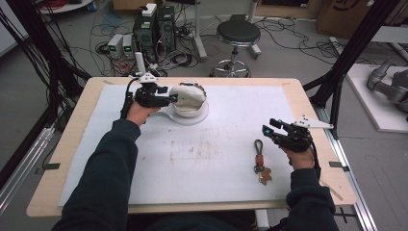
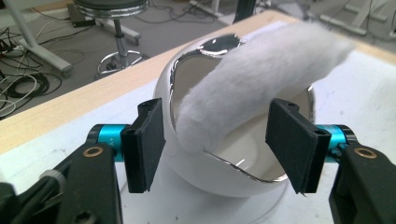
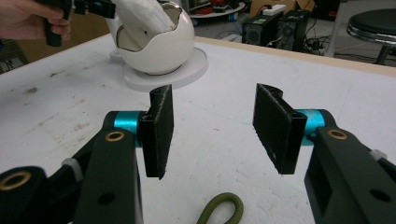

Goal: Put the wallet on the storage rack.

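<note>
At the table's 11 o'clock, in the high view, the left gripper points toward 3 o'clock, level w/ the tabletop, tips right at the open mouth of the white egg-shaped holder. Left forearm comes up from 7 o'clock in a dark sleeve, hand wrapped round the gripper body, wrist about straight. In the left gripper view the jaws stand spread, one each side of the white fluffy piece that lies in the holder's chrome-rimmed opening and sticks out toward 1 o'clock; pads aren't pressing on it, gap visible both sides. Holder sits on its round white base, tilted opening facing the left hand. Right gripper is at the table's 4 o'clock, well apart from the holder, aimed toward 10 o'clock, held just off the white mat; forearm enters from 5 o'clock, wrist bent slightly in. Its jaws are spread too, nothing btwn them. Keychain w/ an olive cord loop lies on the mat just beside the right gripper, at its 7 o'clock, not touched.
</note>
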Motion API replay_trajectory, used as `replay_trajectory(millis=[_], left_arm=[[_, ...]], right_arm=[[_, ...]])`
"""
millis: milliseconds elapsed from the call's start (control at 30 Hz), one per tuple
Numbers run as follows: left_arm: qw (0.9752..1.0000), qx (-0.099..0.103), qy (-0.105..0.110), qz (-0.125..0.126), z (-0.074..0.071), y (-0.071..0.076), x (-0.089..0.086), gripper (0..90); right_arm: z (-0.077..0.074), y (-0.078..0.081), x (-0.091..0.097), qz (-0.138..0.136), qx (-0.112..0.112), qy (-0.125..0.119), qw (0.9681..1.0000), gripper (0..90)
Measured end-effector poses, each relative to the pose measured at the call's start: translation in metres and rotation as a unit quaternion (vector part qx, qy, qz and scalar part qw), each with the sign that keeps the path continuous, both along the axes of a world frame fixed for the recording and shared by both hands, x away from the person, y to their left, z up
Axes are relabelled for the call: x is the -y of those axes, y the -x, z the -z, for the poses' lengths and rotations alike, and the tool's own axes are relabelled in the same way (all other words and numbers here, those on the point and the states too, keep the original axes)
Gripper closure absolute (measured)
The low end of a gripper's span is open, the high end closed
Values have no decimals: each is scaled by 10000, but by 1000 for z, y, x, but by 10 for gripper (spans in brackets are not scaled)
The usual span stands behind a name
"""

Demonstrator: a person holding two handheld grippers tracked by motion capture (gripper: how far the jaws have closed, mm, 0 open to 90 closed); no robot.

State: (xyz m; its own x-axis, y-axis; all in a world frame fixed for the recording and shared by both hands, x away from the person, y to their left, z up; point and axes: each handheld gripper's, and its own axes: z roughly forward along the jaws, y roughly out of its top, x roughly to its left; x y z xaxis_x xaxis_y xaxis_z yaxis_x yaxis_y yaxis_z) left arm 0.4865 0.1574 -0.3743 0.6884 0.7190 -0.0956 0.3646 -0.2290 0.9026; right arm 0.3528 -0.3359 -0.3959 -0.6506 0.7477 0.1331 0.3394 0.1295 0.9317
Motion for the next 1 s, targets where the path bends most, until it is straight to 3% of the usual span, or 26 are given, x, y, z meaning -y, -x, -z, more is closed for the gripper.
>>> replay_trajectory(millis=[267, 367, 433, 467, 567, 767, 1000], left_arm=[[9977, 129, 656, -96, -5, 36, -21, 338], [9952, 208, 935, -194, 1, 55, -31, 302], [9948, 322, 910, -331, 9, 73, -38, 231], [9948, 322, 910, -331, 9, 73, -38, 214], [9937, 480, 895, -479, 18, 95, -47, 210], [9933, 573, 818, -584, 25, 115, -59, 211], [9933, 562, 747, -676, 32, 120, -65, 216]], right_arm=[[-4, 3, -1, 168, 73, 48, 9998, 415], [-5, 3, -2, 331, 80, 261, 9991, 367], [-6, 3, -5, 491, 78, 467, 9977, 299], [-6, 3, -5, 491, 78, 467, 9977, 299], [-5, 3, -7, 587, 39, 697, 9958, 261], [-3, 0, -11, 629, -58, 832, 9945, 247], [-2, -3, -15, 677, -117, 907, 9935, 244]])
